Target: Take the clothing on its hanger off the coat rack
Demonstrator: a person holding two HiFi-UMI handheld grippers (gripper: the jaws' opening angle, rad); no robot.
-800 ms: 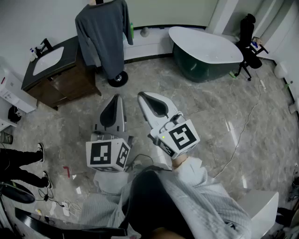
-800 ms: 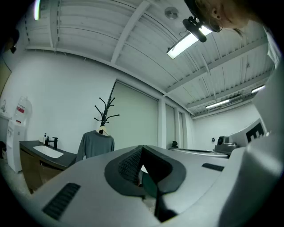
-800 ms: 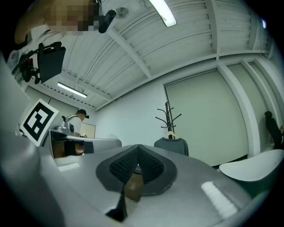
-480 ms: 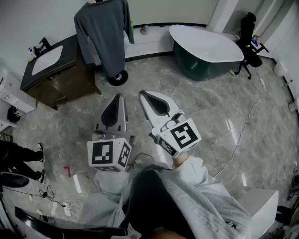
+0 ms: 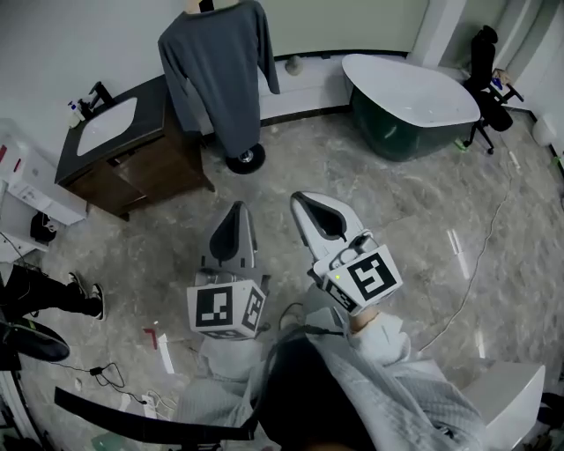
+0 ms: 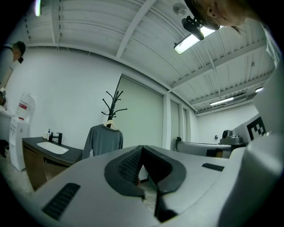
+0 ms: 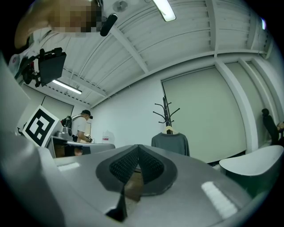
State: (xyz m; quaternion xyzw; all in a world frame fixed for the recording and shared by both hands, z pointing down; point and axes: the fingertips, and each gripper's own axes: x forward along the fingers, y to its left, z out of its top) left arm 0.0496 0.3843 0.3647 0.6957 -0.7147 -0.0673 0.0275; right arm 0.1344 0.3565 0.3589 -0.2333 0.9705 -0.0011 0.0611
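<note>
A grey long-sleeved top (image 5: 218, 75) hangs on a pale wooden hanger (image 5: 209, 7) on a black coat rack whose round base (image 5: 245, 159) stands on the marble floor. The same top (image 6: 103, 139) hangs under the rack's branches (image 6: 113, 100) in the left gripper view, and shows as the top (image 7: 170, 143) in the right gripper view. My left gripper (image 5: 236, 215) and right gripper (image 5: 306, 202) are both shut and hold nothing. They point toward the rack, well short of it.
A dark wooden vanity with a white basin (image 5: 107, 126) stands left of the rack. A white and dark green bathtub (image 5: 411, 101) is at the back right, an office chair (image 5: 490, 66) beyond it. A person's legs (image 5: 44, 295) and cables lie at the left.
The rack, top and vanity have shifted down and right in the head view, so I have come closer to the rack. Both grippers stay shut and side by side.
</note>
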